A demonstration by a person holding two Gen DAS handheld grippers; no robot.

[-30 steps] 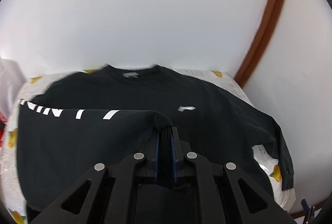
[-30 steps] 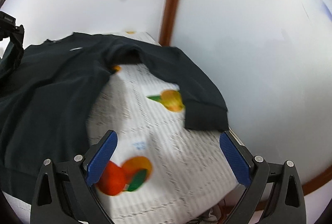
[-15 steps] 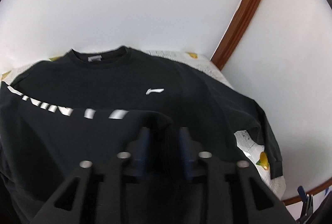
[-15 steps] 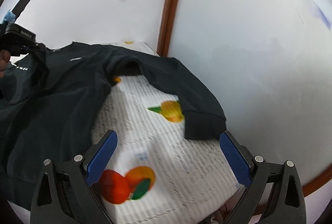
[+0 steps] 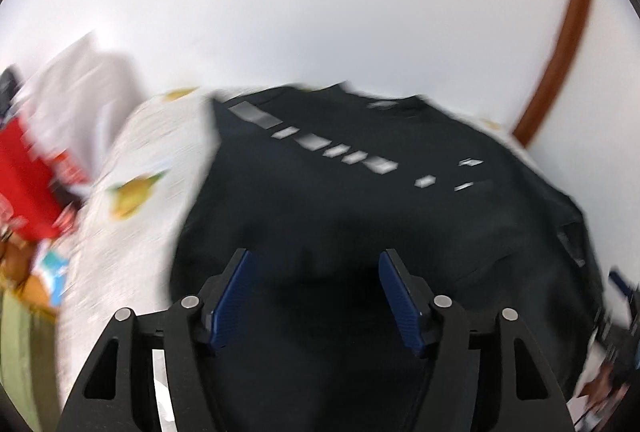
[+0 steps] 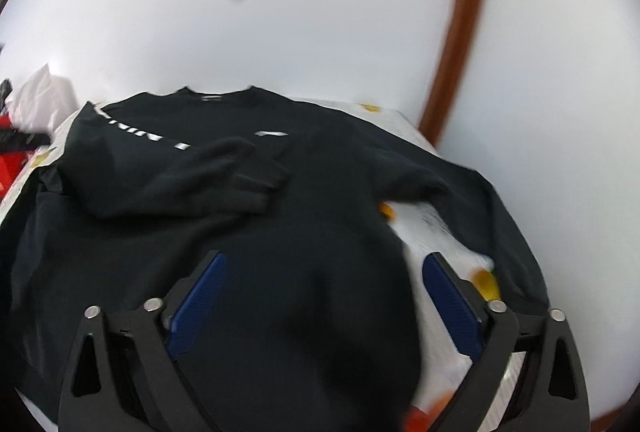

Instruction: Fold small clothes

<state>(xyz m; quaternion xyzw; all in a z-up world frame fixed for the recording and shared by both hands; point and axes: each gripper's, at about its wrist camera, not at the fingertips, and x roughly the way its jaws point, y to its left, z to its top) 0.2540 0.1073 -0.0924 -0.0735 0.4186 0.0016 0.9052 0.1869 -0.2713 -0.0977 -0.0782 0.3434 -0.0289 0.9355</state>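
Sweatshirt (image 6: 320,216): a black one is spread on the fruit-print tablecloth (image 6: 440,232), neck toward the wall.
Left sleeve (image 6: 224,176): laid folded across the chest.
Left gripper (image 5: 316,272): jaws have just been opening; nothing is clamped, fabric lies below.
Right gripper (image 6: 320,284): jaws are held wide, just narrowing, nothing gripped.

You're working in what looks like a room at home: a table under a white cloth (image 5: 132,160) printed with fruit and text, set against plain white walls (image 6: 280,12) with a brown wooden strip (image 6: 460,32) running up them, and a blurred heap of red and white packaging (image 5: 36,168) at the table's edge
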